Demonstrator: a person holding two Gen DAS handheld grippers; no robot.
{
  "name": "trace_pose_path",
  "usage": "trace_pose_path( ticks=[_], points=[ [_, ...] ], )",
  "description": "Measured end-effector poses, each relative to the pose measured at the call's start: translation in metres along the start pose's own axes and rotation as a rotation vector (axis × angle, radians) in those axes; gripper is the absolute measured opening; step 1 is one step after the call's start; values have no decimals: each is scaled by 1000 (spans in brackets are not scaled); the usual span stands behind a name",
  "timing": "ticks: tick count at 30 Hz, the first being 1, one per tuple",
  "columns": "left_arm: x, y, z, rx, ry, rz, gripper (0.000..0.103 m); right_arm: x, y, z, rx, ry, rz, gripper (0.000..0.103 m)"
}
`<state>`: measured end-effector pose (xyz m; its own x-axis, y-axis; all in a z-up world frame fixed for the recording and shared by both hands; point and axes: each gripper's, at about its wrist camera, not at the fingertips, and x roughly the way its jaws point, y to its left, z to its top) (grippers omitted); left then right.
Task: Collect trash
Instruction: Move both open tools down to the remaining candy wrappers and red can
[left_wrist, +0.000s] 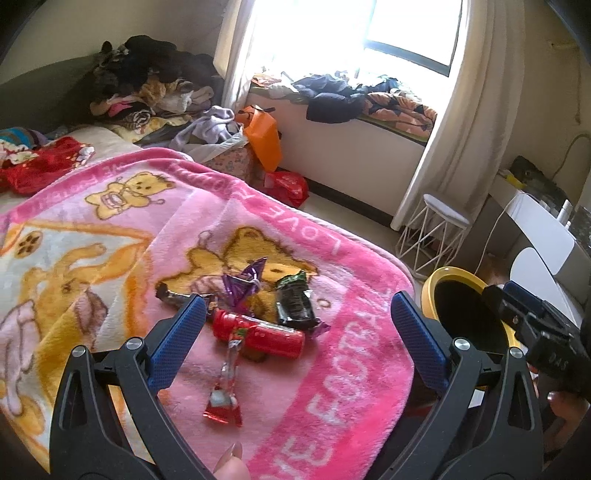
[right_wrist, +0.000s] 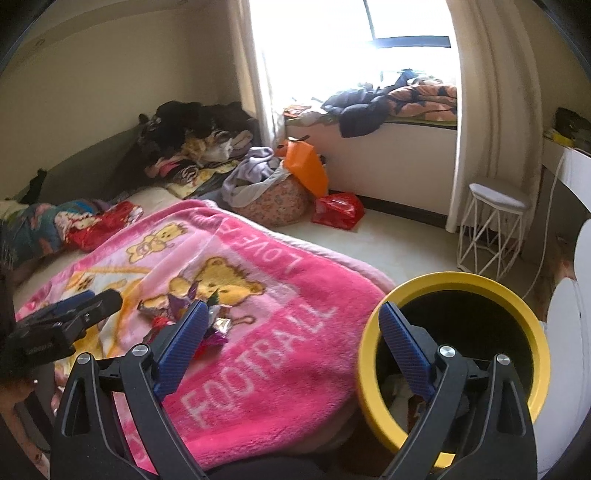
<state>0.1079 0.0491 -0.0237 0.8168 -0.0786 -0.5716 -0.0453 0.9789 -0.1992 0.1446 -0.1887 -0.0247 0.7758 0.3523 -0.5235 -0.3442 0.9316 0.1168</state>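
Note:
Several pieces of trash lie on a pink teddy-bear blanket (left_wrist: 332, 387): a red bottle (left_wrist: 258, 334), a black wrapper (left_wrist: 295, 310), a purple wrapper (left_wrist: 243, 282), a dark wrapper (left_wrist: 171, 295) and a red and clear wrapper (left_wrist: 223, 404). My left gripper (left_wrist: 299, 297) hovers open just above and in front of them, holding nothing. A yellow-rimmed bin (right_wrist: 454, 280) stands on the floor beside the bed, with pale scraps at its bottom. My right gripper (right_wrist: 293, 307) is open and empty. Its right finger is over the bin's mouth and its left finger over the blanket near the wrappers (right_wrist: 218, 326).
A white wire stool (right_wrist: 491, 229) stands behind the bin by the curtain. On the floor past the bed are an orange bag (right_wrist: 306, 166), a red bag (right_wrist: 338, 210) and a cloth basket (right_wrist: 277, 199). Clothes are piled at the bed's far end. A white desk (left_wrist: 543, 229) is on the right.

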Motion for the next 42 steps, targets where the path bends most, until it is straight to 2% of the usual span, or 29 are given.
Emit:
trace_pose_path(
  ticks=[10,22,36,38,42],
  points=[
    [-1,26,-6,-7,16,37,92,14,28,-6,-69,25,37,91],
    [11,57,-32,-29,98,45,92,44,49,-12,-78,88,85,90],
    [31,64,-56,-47,170,28,92,84,59,-9,-68,151,132,79],
    [34,64,-60,-49,177,28,91,91,60,-9,-63,165,144,77],
    [42,63,-68,-54,204,28,80,110,66,-9,-54,202,161,70]
  ],
)
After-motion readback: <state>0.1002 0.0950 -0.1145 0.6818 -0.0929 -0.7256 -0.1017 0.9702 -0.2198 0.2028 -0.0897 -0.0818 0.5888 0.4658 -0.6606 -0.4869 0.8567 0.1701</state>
